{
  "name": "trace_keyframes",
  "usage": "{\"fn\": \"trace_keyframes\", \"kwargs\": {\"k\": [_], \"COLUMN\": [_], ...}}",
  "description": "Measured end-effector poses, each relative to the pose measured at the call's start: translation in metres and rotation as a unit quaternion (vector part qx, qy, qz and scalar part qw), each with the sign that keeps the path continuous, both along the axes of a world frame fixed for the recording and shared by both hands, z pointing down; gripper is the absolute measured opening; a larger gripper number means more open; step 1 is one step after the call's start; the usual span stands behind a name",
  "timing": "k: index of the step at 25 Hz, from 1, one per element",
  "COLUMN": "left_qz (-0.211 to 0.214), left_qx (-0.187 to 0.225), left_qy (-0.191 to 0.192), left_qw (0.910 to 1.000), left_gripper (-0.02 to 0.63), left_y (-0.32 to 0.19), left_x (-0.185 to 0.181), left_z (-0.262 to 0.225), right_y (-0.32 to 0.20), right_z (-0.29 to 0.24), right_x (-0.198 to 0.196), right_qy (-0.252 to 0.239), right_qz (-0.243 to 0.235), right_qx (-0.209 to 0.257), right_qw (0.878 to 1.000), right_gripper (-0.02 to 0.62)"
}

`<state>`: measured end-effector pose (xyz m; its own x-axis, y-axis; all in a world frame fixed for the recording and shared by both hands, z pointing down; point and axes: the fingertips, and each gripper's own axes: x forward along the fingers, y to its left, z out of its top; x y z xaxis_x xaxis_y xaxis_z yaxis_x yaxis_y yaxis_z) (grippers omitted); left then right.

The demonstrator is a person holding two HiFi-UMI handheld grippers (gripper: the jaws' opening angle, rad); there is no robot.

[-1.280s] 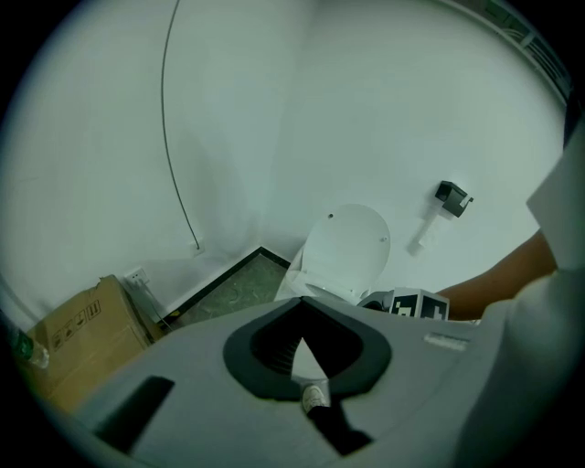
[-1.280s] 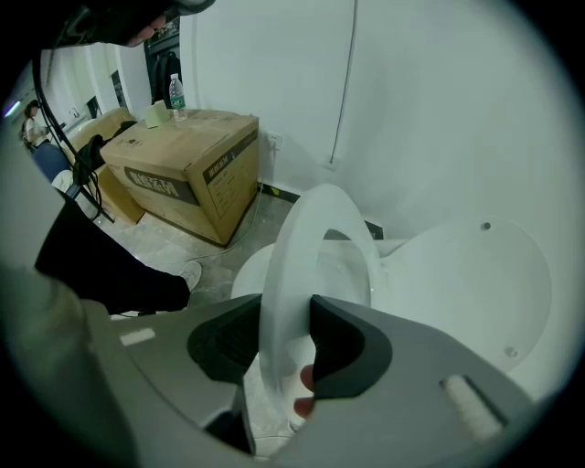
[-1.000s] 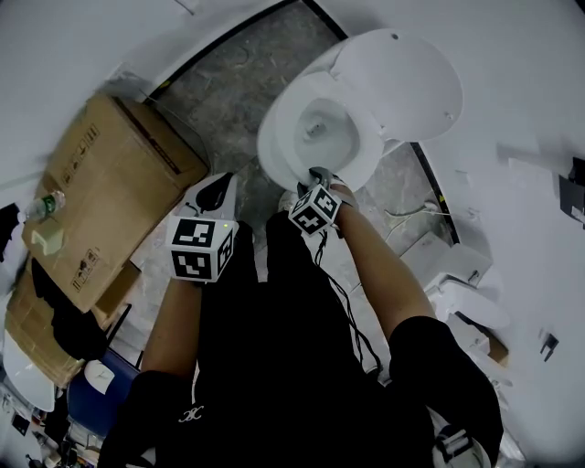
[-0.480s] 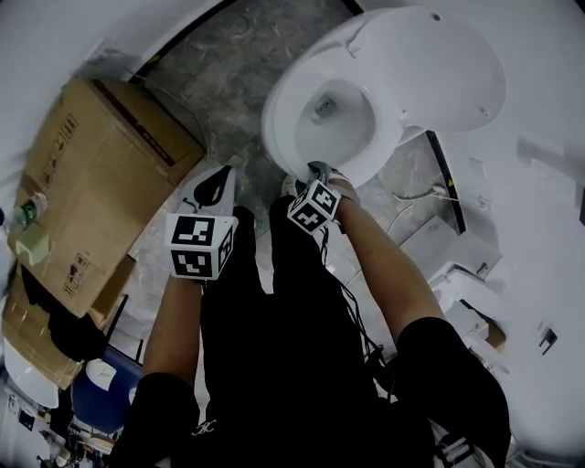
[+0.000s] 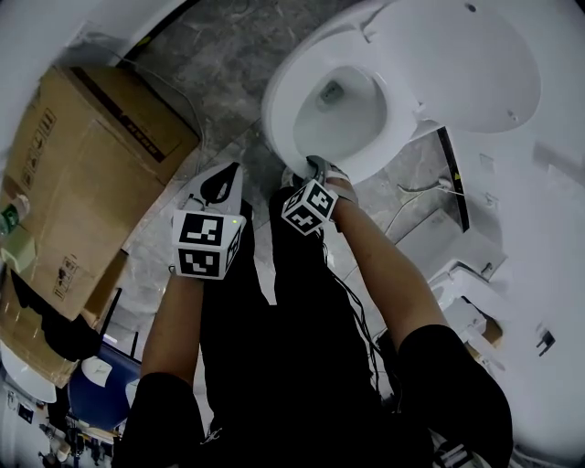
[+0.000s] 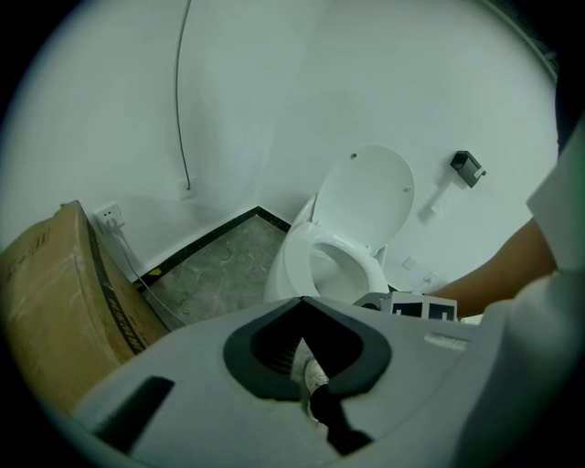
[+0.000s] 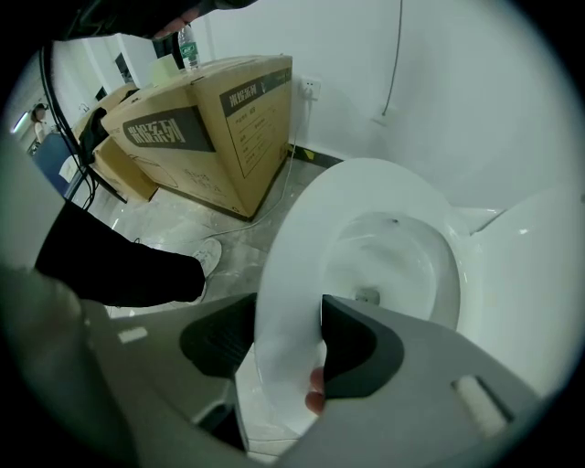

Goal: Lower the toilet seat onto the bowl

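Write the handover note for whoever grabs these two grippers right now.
Left gripper: shut, empty, over the floor beside the bowl, not on the job.
Right gripper: at the front edge of the seat; its jaws have just been opening, and the rim sits between them unclamped.
Seat: looks flat on the bowl. Lid: upright behind it.
Done: seat lowered, as far as the views show.
Left: draw the right gripper clear of the rim.

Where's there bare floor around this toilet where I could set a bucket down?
The grey floor between the cardboard box and the toilet bowl, back to the wall, is bare except a thin cable by the box. Crowded: the person's legs in front of the bowl, white fixtures to its right.
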<state>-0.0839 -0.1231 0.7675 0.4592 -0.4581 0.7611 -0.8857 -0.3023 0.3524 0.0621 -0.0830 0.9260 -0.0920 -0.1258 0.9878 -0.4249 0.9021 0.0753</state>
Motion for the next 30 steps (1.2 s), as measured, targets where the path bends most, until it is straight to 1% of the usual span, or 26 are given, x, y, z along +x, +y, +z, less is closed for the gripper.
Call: {"fn": "trace_keyframes", "kwargs": {"k": [6,12,16,20,26,30], "left_qz": [0.005,0.026,0.028,0.031,0.038,0.04], "left_qx": [-0.019,-0.026,-0.031,-0.037,-0.04,-0.039], "left_qy": [0.003,0.002,0.003,0.003,0.002,0.003], "left_qw": [0.9998,0.9993,0.9991,0.9988,0.9985,0.9984], "left_gripper": [0.008,0.008,0.008,0.008,0.008,0.008], "left_y": [0.016,0.023,0.027,0.033,0.04,0.04], "left_x": [0.01,0.021,0.023,0.024,0.025,0.025], "left_z": [0.02,0.029,0.031,0.037,0.044,0.045], "right_y": [0.002,0.003,0.002,0.002,-0.001,-0.001], "right_z": [0.021,0.035,0.041,0.045,0.055,0.058], "right_x": [-0.002,-0.002,-0.002,-0.002,-0.002,-0.001], "right_qy": [-0.009,-0.026,-0.043,-0.067,-0.076,-0.078], "right_qz": [0.018,0.034,0.046,0.072,0.108,0.108], "right_qx": [-0.01,-0.021,-0.019,-0.019,-0.013,-0.006], "right_qw": [1.0,0.999,0.998,0.995,0.991,0.991], "right_gripper": [0.229,0.232,0.23,0.219,0.215,0.215]}}
